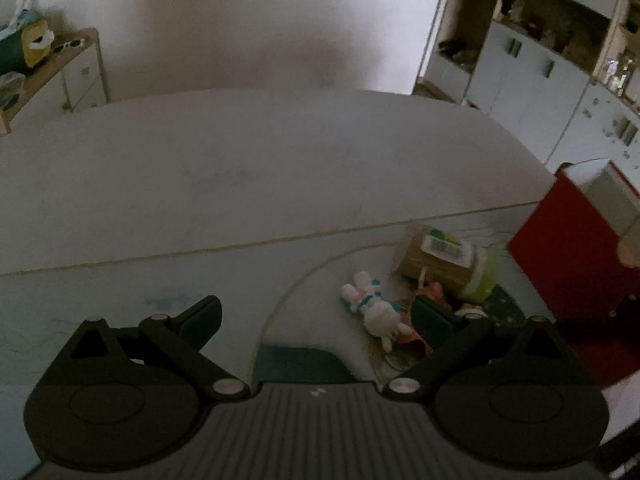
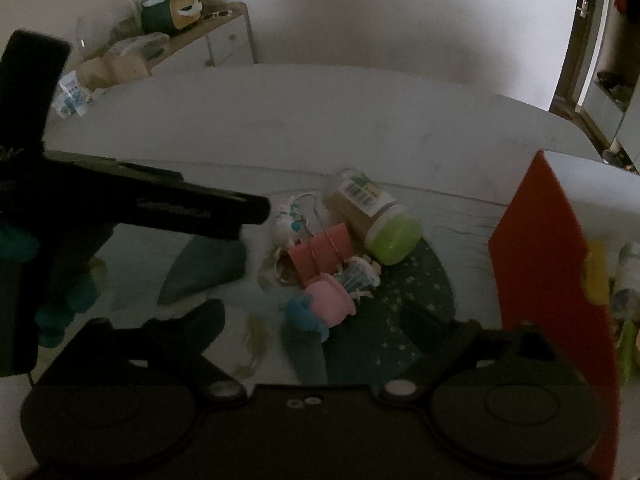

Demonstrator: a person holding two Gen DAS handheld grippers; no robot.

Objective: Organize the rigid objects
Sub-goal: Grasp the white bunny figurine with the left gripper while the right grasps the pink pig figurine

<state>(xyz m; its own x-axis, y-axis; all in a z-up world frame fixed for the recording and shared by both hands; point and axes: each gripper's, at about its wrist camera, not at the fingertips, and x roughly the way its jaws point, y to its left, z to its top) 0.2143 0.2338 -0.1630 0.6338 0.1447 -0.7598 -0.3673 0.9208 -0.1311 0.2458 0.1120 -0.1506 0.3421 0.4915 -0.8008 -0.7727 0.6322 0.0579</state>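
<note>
A: Green-capped and lying on its side, the jar [image 2: 372, 216] is the biggest piece in our pile; its barcode label faces up and its cap points toward us in the right wrist view

B: We see it too from the left wrist view [image 1: 444, 264], at the far end of the heap, on the white table [image 1: 240, 168]

A: Just beside the jar lies the pink binder clip [image 2: 320, 256] with its wire handles folded out, and in front of that a pink and blue toy [image 2: 324, 308]. The white bunny figure [image 1: 374, 308] lies left of the clip

B: Agreed. All of them crowd together on or at the edge of a dark mat with small stars [image 2: 416, 292]

A: Our left gripper [image 1: 316, 316] stands with its jaws spread wide and nothing between them; its right finger sits over the near edge of the pile, and whether it touches we cannot tell

B: Our right gripper [image 2: 332, 328] is also spread, jaws apart, hovering over the pink toy and the mat without pressing on anything

A: To the right stands a red box [image 2: 540, 264], upright and apart from the pile

B: Past the table, a low cabinet [image 2: 224, 36] with clutter on top stands against the wall
</note>
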